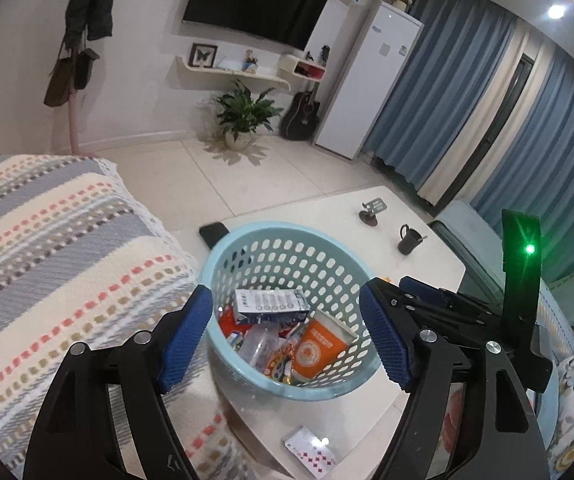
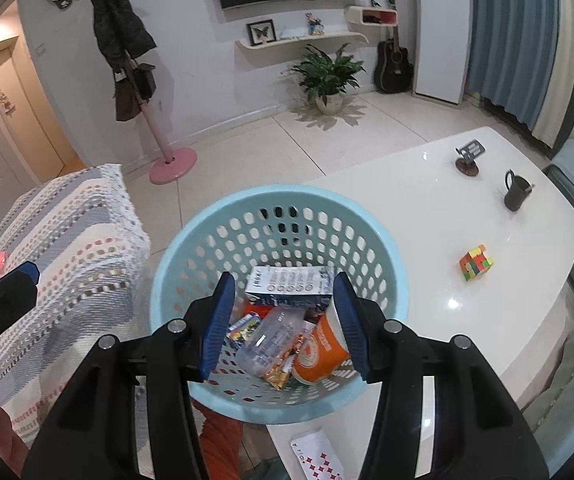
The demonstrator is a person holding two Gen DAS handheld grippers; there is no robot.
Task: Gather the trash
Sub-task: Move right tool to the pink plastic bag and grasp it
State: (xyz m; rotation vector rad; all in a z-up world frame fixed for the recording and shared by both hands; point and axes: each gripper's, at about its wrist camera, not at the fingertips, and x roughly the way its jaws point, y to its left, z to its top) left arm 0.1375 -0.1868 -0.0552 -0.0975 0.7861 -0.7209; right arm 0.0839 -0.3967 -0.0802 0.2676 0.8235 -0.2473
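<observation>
A light blue perforated basket [image 1: 247, 248] stands on the white table [image 1: 427, 272]; it also shows in the right wrist view [image 2: 191, 264]. In it lie a blue-white carton [image 1: 271, 306] [image 2: 287, 290], an orange paper cup [image 1: 321, 348] [image 2: 319, 354], a clear plastic bottle [image 2: 269, 338] and snack wrappers [image 2: 281, 372]. My left gripper [image 1: 287, 336] is open and empty above the basket. My right gripper [image 2: 283, 320] is open and empty, also over the basket. The right gripper's body [image 1: 447, 300] shows at the right of the left wrist view.
On the table are a black mug [image 2: 515, 194], a phone stand [image 2: 469, 156], a colour cube [image 2: 475, 263], a black phone [image 1: 213, 233] and a playing card [image 2: 319, 458]. A striped sofa cover [image 1: 47, 248] lies left. A pink coat stand [image 2: 167, 160] and a plant [image 2: 329, 76] stand beyond.
</observation>
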